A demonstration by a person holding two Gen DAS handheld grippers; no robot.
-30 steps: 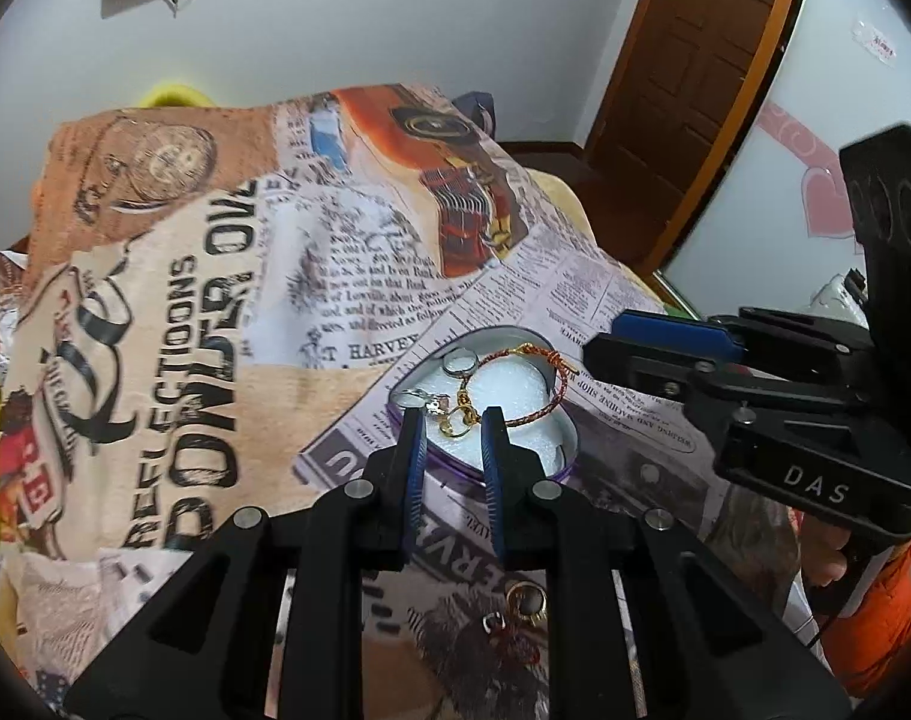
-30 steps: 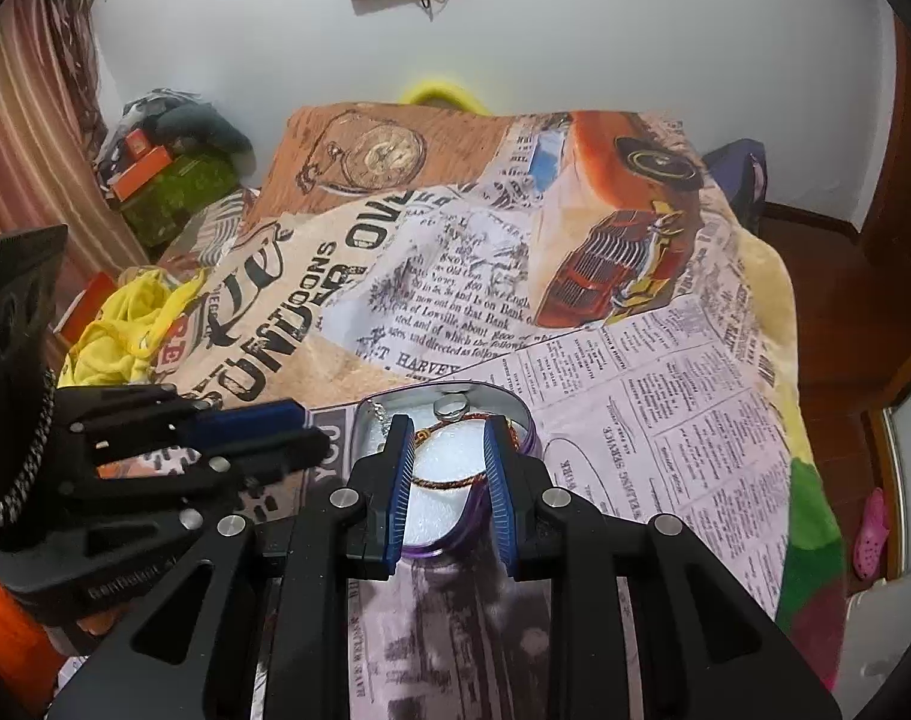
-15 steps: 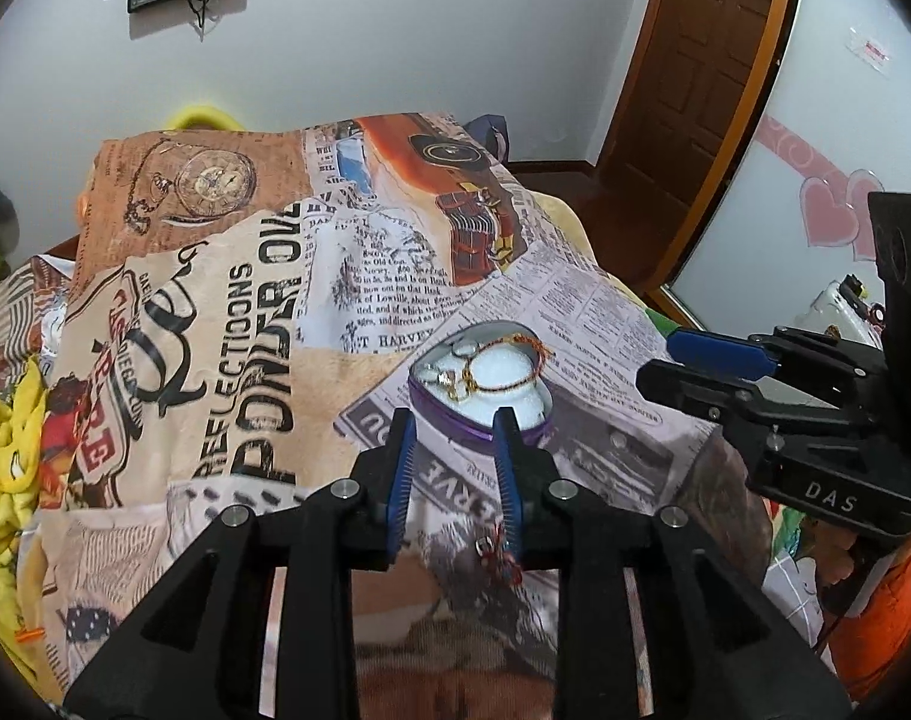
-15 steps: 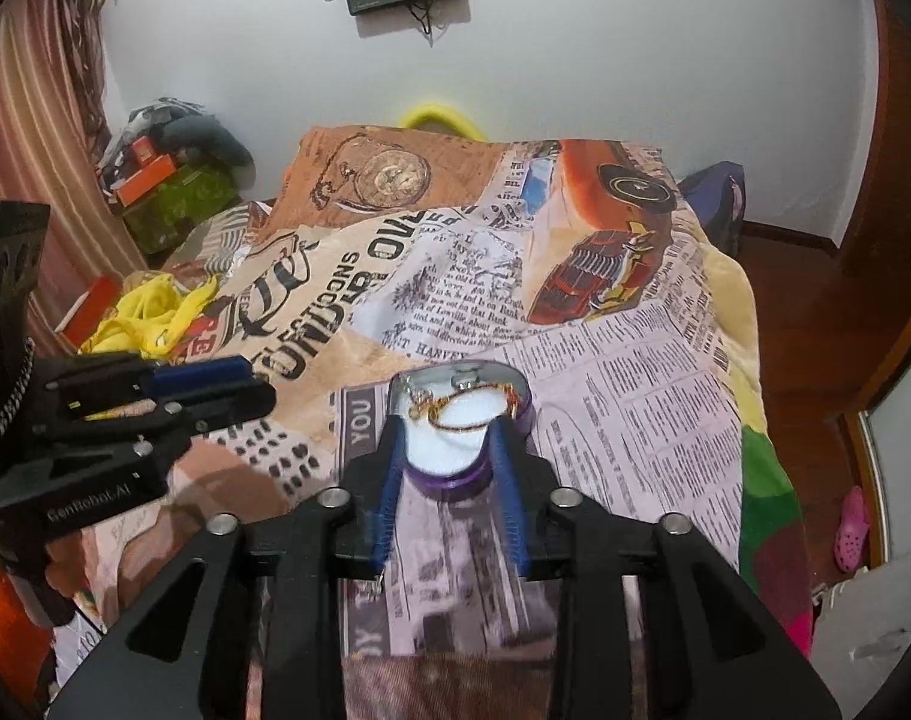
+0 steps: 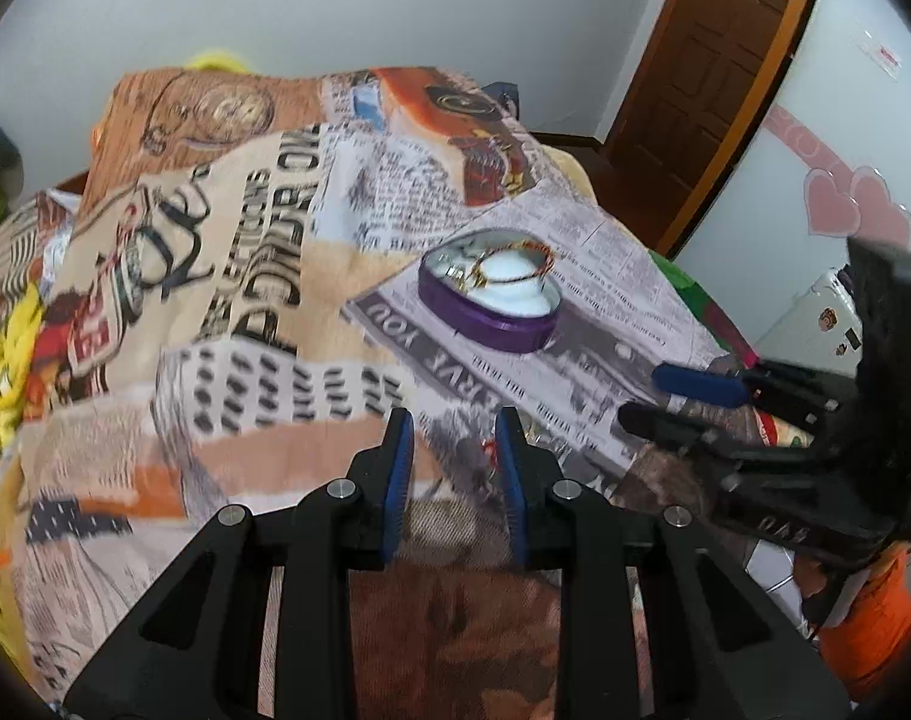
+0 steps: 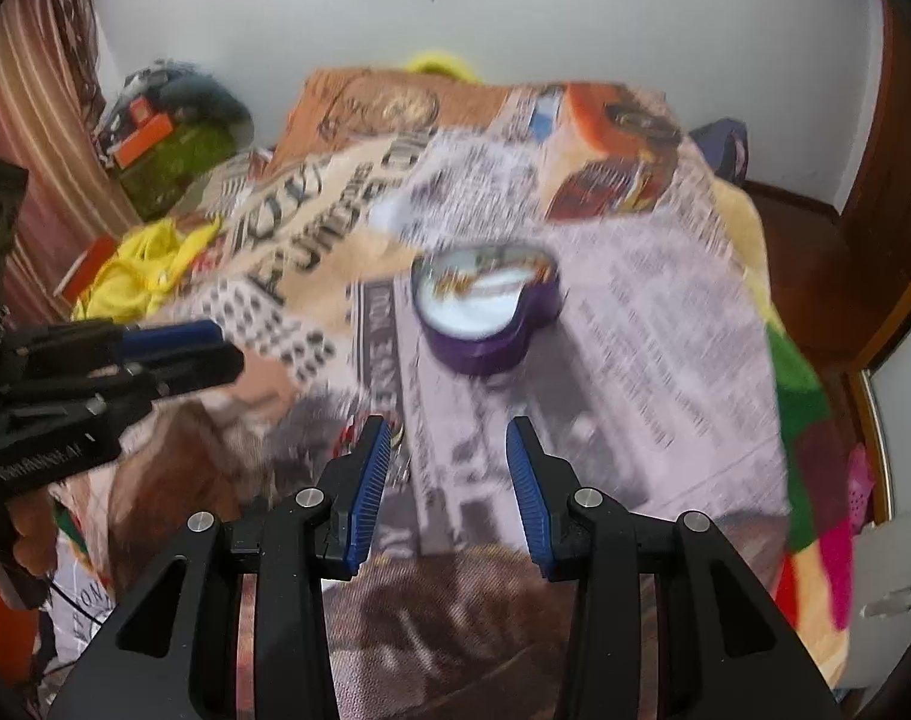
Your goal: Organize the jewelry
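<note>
Newsprint bedspread [image 5: 263, 276] w/ purple heart tin [image 5: 491, 318]; both hand-held grippers [image 5: 455, 438] [image 6: 446, 450] apart; curtain [image 6: 29, 138] right view only.

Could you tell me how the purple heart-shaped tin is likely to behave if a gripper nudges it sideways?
The purple heart-shaped tin sits low and flat, so it probably slides rather than tips. The soft printed blanket beneath may drag it. It is open, so the gold bracelet inside could shift.

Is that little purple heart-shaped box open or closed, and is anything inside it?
Open. The purple heart-shaped box has no lid on it; its white lining shows, with a beaded bracelet and some gold jewelry lying inside.
</note>
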